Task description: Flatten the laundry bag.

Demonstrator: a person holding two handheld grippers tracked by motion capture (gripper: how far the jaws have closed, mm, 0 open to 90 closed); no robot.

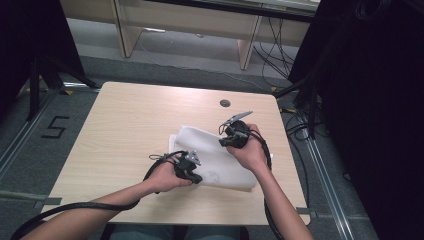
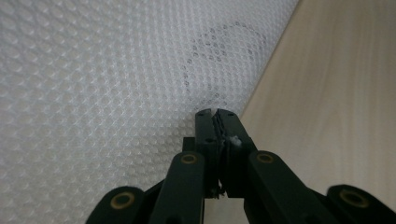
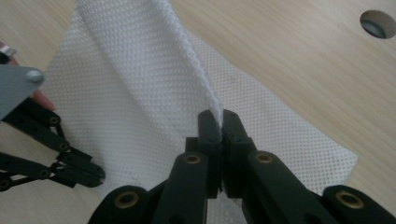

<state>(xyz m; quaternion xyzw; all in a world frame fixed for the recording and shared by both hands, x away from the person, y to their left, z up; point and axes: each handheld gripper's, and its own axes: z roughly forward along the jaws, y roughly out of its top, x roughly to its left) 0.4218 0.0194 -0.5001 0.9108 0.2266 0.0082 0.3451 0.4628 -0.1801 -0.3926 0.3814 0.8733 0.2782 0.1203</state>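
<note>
1. Folding a white cloth (image 1: 215, 157) looks to be the job in hand; the cloth is lying a little right of the middle of the pale wooden table (image 1: 125, 125), towards the near edge.

2. A person's right gripper (image 1: 231, 141) is pinching the cloth's far right part, and the right gripper view is showing its jaws closed on a raised ridge of the weave, with the cloth (image 3: 140, 93) rising away from the tips.

3. A person's left gripper (image 1: 192, 175) is sitting at the near left edge of the cloth. In the left gripper view its jaws are closed tight with a sliver of white caught between them, right where the cloth (image 2: 93, 93) is meeting the bare table (image 2: 336, 93), beside a faint ring-shaped mark (image 2: 224, 60).

4. Judging by the lifted fabric, the step under way is raising one side so it can be carried over the rest.

5. Next, I would say, the right gripper is needing to travel across and lower its fold squarely, while the left one is holding the near edge down so the sheet is not sliding.

6. A round hole (image 1: 225, 103) in the tabletop is lying far of the cloth, well apart from it.
</note>
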